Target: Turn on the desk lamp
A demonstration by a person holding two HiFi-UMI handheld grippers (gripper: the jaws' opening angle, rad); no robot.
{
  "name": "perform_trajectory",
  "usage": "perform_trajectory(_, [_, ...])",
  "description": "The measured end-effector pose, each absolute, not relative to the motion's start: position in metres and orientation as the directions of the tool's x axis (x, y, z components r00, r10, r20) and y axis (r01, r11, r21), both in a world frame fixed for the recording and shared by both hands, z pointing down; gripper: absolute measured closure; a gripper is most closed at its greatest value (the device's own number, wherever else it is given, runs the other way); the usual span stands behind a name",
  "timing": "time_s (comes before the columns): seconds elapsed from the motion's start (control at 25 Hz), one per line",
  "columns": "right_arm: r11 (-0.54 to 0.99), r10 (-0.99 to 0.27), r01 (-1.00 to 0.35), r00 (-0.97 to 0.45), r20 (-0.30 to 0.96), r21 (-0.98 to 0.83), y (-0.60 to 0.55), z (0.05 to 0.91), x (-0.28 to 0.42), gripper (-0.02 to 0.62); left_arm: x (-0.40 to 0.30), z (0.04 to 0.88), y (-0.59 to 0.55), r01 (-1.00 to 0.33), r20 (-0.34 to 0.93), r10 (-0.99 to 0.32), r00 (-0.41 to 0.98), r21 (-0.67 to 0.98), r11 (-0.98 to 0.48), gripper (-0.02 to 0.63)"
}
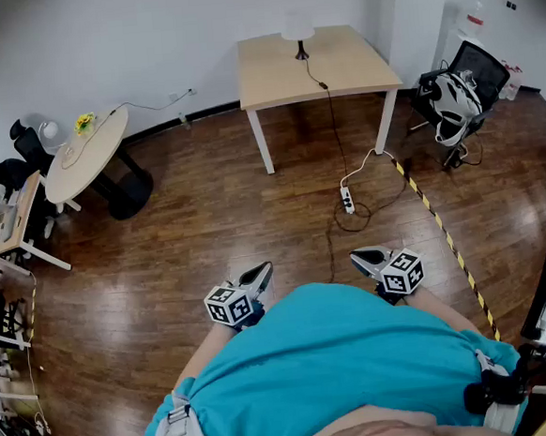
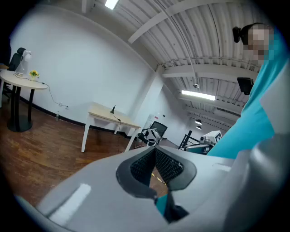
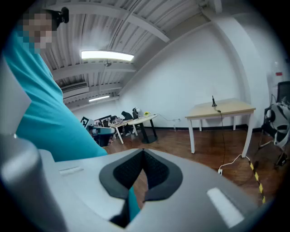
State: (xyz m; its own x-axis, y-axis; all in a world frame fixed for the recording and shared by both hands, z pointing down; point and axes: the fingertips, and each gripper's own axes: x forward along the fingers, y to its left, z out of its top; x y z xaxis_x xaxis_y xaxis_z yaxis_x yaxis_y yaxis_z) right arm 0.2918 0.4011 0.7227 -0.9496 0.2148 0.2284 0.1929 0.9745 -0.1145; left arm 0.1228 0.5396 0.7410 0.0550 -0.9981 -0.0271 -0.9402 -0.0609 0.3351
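1. Desk lamp: upright w/ white shade, at the far edge of the tabletop of the square table, abt mid-edge. No gripper near it.
2. Cord runs from the lamp base across the tabletop, over the near edge & down to a power strip on the wood floor.
3. Left gripper: held low, close to the person's teal shirt, well apart from the table. Left gripper view: jaws closed, tips meeting, nothing between them; lamp tiny in the distance.
4. Right gripper: same height, also by the shirt. Right gripper view: jaws together at the tips, empty; lamp far off on the table.
5. Round table stands at the left by the wall, office chair right of the square table, yellow-black tape along the floor on the right.
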Motion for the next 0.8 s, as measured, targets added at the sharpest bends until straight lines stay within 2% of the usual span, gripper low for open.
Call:
perform_trajectory(0.52, [0.951, 0.298, 0.265, -0.923, 0.244, -0.158, 0.287, 0.744, 0.278, 0.594, 0.135, 0.758, 0.441, -0.945, 0.033, -0.999, -0.003, 0.326, 0.014, 0.606])
perform_trajectory(0.68, [0.951, 0.300, 0.266, -0.917, 0.261, -0.159, 0.286, 0.748, 0.237, 0.594, 0.096, 0.767, 0.445, -0.940, 0.033, -0.999, -0.019, 0.340, 0.029, 0.606])
perform_trajectory(0.8, [0.954, 0.293, 0.261, -0.913, 0.284, -0.146, 0.287, 0.739, 0.185, 0.594, 0.040, 0.765, 0.443, -0.929, 0.014, -1.000, -0.020, 0.370, 0.024, 0.606])
